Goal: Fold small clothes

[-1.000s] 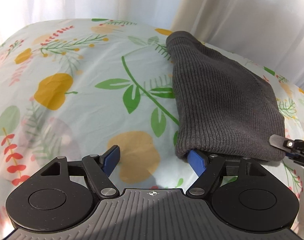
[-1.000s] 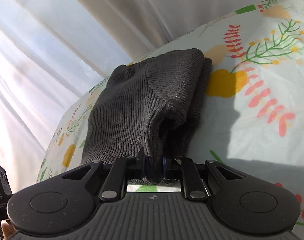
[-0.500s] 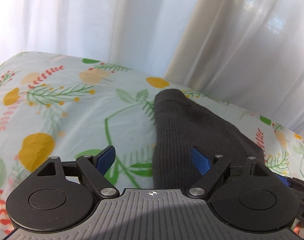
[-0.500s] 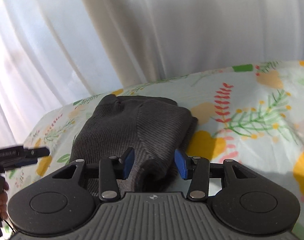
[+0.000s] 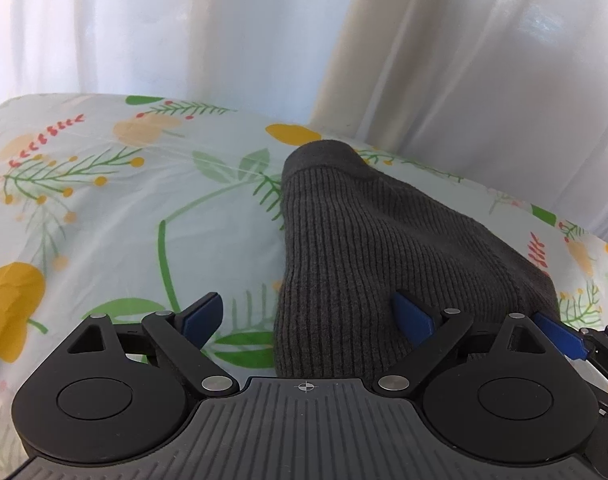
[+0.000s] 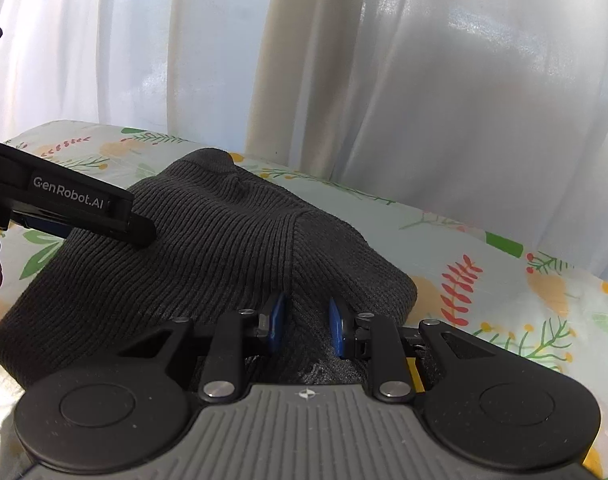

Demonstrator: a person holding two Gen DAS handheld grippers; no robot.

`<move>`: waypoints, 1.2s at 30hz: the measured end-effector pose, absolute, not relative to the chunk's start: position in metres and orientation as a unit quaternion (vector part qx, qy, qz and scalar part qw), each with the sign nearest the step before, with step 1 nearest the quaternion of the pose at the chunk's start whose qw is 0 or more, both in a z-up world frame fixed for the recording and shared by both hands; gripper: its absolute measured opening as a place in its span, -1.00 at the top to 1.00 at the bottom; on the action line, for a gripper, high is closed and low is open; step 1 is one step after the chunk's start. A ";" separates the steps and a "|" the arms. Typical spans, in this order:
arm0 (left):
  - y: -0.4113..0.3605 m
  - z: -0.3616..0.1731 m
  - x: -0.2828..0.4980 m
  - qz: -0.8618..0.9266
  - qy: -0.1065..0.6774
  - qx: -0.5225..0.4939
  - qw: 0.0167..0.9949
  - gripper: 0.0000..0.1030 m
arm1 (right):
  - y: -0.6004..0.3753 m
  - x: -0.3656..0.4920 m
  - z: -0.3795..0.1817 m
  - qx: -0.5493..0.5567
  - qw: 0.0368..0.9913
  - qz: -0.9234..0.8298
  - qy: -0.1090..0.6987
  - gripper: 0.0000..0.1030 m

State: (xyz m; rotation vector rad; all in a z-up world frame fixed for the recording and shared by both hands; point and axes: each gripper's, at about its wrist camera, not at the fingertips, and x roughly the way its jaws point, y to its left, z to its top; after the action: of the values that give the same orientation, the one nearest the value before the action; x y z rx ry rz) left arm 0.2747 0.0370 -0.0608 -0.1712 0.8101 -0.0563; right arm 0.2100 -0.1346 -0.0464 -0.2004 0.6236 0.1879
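A dark grey ribbed knit hat [image 5: 368,248] lies flat on the flowered sheet [image 5: 103,216], in front of the white curtain [image 5: 183,28]. The left gripper [image 5: 310,314] is spreading its fingers wide; the hat's brim edge sits between them, untouched. The right gripper [image 6: 305,322] is drawing its fingers together over the knit near the brim, with cloth rising between them, though the pads do not look pressed on it yet. The hat looks light, soft and stretchy, apt to sag and slide on the smooth sheet. I'd take it by the thick brim corners, one in each gripper.
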 end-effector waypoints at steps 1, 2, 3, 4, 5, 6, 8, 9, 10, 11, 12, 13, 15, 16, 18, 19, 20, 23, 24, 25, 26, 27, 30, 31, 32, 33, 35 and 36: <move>0.038 -0.060 0.274 -0.027 0.394 -0.084 0.915 -0.85 | -0.134 0.209 -0.047 -0.101 0.943 0.092 0.303 0.58; 0.038 -0.060 0.274 -0.026 0.396 -0.087 0.914 -0.85 | -0.135 0.208 -0.046 -0.103 0.943 0.092 0.303 0.58; 0.040 -0.058 0.273 -0.025 0.401 -0.092 0.911 -0.84 | -0.135 0.208 -0.045 -0.103 0.942 0.093 0.305 0.58; 0.040 -0.055 0.270 -0.025 0.406 -0.098 0.908 -0.82 | -0.135 0.210 -0.044 -0.102 0.941 0.094 0.308 0.58; 0.042 -0.052 0.267 -0.028 0.412 -0.105 0.905 -0.73 | -0.136 0.211 -0.042 -0.099 0.940 0.096 0.312 0.57; 0.043 -0.048 0.263 -0.031 0.419 -0.109 0.901 -0.60 | -0.137 0.211 -0.039 -0.093 0.939 0.098 0.317 0.57; 0.046 -0.039 0.247 -0.045 0.417 -0.114 0.901 -0.58 | -0.142 0.205 -0.029 -0.067 0.937 0.104 0.326 0.57; 0.047 -0.037 0.238 -0.047 0.412 -0.114 0.903 -0.59 | -0.144 0.199 -0.024 -0.055 0.937 0.111 0.326 0.57; 0.048 -0.036 0.229 -0.048 0.411 -0.108 0.904 -0.60 | -0.145 0.190 -0.020 -0.044 0.938 0.122 0.322 0.57; 0.048 -0.039 0.224 -0.048 0.414 -0.099 0.903 -0.60 | -0.145 0.181 -0.018 -0.037 0.937 0.134 0.322 0.55; 0.047 -0.043 0.220 -0.042 0.423 -0.086 0.901 -0.60 | -0.144 0.174 -0.018 -0.036 0.934 0.144 0.325 0.55; 0.046 -0.050 0.218 -0.032 0.433 -0.071 0.898 -0.61 | -0.142 0.168 -0.021 -0.043 0.931 0.151 0.330 0.54; 0.047 -0.063 0.216 -0.025 0.451 -0.062 0.890 -0.69 | -0.135 0.163 -0.033 -0.080 0.922 0.145 0.349 0.53; 0.050 -0.065 0.213 -0.021 0.454 -0.072 0.888 -0.71 | -0.132 0.164 -0.041 -0.098 0.917 0.139 0.360 0.53; 0.054 -0.061 0.207 -0.021 0.457 -0.081 0.886 -0.70 | -0.130 0.166 -0.042 -0.100 0.918 0.137 0.357 0.53; 0.054 -0.059 0.203 -0.020 0.457 -0.076 0.886 -0.70 | -0.130 0.167 -0.039 -0.099 0.917 0.134 0.362 0.53; 0.055 -0.056 0.199 -0.020 0.456 -0.069 0.887 -0.70 | -0.129 0.167 -0.037 -0.098 0.916 0.131 0.367 0.53; 0.054 -0.044 0.173 -0.037 0.456 -0.041 0.888 -0.70 | -0.129 0.161 -0.028 -0.096 0.910 0.133 0.382 0.36; 0.054 -0.041 0.162 -0.045 0.458 -0.034 0.887 -0.76 | -0.130 0.156 -0.024 -0.091 0.907 0.137 0.387 0.22; 0.053 -0.038 0.150 -0.054 0.460 -0.027 0.886 -0.80 | -0.133 0.150 -0.022 -0.082 0.903 0.137 0.398 -0.22; 0.054 -0.035 0.138 -0.058 0.461 -0.022 0.885 -0.88 | -0.136 0.143 -0.020 -0.068 0.897 0.139 0.413 -0.56; 0.055 -0.033 0.129 -0.059 0.461 -0.018 0.885 -0.90 | -0.139 0.138 -0.020 -0.052 0.890 0.144 0.429 -0.66; 0.054 -0.031 0.111 -0.042 0.472 -0.003 0.881 -0.95 | -0.146 0.119 -0.025 0.010 0.859 0.161 0.485 -0.86; 0.054 -0.032 0.110 -0.038 0.480 0.000 0.876 -0.95 | -0.146 0.113 -0.027 0.020 0.853 0.159 0.496 -0.93; 0.054 -0.032 0.110 -0.039 0.486 0.003 0.873 -0.95 | -0.145 0.107 -0.028 0.024 0.849 0.155 0.504 -0.92; 0.054 -0.032 0.112 -0.037 0.489 0.005 0.871 -0.95 | -0.144 0.103 -0.027 0.024 0.846 0.150 0.510 -0.92; 0.054 -0.030 0.118 -0.019 0.496 0.010 0.868 -0.95 | -0.139 0.099 -0.024 0.019 0.845 0.140 0.516 -0.92; 0.053 -0.028 0.120 -0.015 0.497 0.015 0.868 -0.95 | -0.138 0.100 -0.021 0.018 0.847 0.133 0.514 -0.92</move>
State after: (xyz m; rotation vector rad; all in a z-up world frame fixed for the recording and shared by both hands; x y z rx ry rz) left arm 0.1199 0.0526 -0.0280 0.0305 1.0399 -0.0322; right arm 0.0997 -0.1382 -0.0210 0.0380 1.0843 0.2811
